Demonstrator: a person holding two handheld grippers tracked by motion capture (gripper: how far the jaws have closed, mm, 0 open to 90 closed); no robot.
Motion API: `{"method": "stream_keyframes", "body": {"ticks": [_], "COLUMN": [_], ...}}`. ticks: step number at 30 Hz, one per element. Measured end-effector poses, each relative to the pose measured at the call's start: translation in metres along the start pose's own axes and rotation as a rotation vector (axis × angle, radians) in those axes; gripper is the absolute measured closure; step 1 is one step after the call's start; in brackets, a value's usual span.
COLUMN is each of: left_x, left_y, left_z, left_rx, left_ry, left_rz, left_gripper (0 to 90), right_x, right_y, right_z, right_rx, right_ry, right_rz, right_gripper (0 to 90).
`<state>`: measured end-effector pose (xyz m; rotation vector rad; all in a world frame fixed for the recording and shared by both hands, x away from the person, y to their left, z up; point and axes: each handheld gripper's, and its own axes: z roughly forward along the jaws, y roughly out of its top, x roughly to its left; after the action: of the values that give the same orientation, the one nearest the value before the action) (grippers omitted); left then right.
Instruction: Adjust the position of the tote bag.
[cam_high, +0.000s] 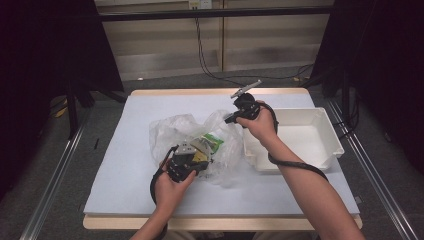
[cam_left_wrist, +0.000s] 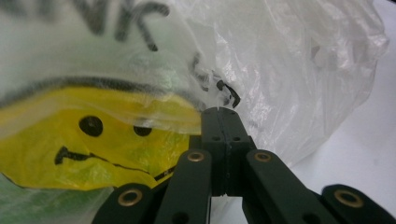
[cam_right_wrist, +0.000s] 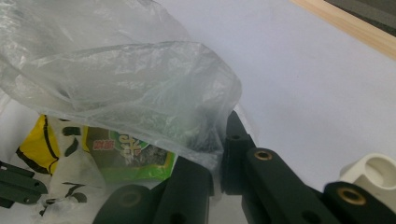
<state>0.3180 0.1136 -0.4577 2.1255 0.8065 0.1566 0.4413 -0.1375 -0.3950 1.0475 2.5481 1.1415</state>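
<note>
Setting: pale blue-grey counter (cam_high: 125, 170) with a wooden edge, dark curtains to left and right, a panelled wall and hanging cables at the far side.

Item 1: clear plastic bag (cam_high: 175, 131), crumpled, lying mid-counter, spread from left of centre to just beside the tray. Black lettering is printed on the film, as the left gripper view shows.

Item 2: yellow packet (cam_left_wrist: 70, 144) with a drawn face, inside the bag toward its near side, seen through the film.

Item 3: green snack packet (cam_high: 212, 141), also inside the bag, to the right of the yellow one.

Item 4: white tray (cam_high: 330, 145), shallow, at the right of the counter, its left wall touching or just beside the bag.

Item 5: left claw (cam_high: 192, 161), held at the near side of the bag. Jaws closed together, pinching a fold of the bag's film at their tips, directly beside the yellow packet.

Item 6: right claw (cam_high: 231, 119), held at the far right corner of the bag, near the tray's far left corner. Jaws closed on the bag's edge, the film bunched and lifted between them.
</note>
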Motion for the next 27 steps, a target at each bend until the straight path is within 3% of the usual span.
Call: {"method": "stream_keyframes", "body": {"ticks": [14, 20, 23, 27], "left_x": [-0.011, -0.017, -0.02, -0.022], "left_y": [-0.01, -0.014, -0.016, -0.019], "left_z": [-0.007, -0.003, -0.001, 0.002], "left_rx": [0.054, 0.076, 0.112, 0.133], "left_ry": [-0.052, -0.073, -0.086, -0.093], "left_rz": [-0.011, -0.009, 0.005, 0.01], "left_gripper": [90.0, 90.0, 90.0, 90.0], "right_x": [-0.023, -0.031, -0.034, -0.04], "right_y": [0.001, 0.001, 0.002, 0.006], "right_z": [0.003, 0.008, 0.011, 0.014], "right_rx": [-0.015, -0.017, -0.017, -0.011], "right_ry": [-0.083, -0.097, -0.103, -0.133], "right_rz": [0.054, 0.079, 0.086, 0.091], "right_gripper": [89.9, 89.9, 89.9, 90.0]}}
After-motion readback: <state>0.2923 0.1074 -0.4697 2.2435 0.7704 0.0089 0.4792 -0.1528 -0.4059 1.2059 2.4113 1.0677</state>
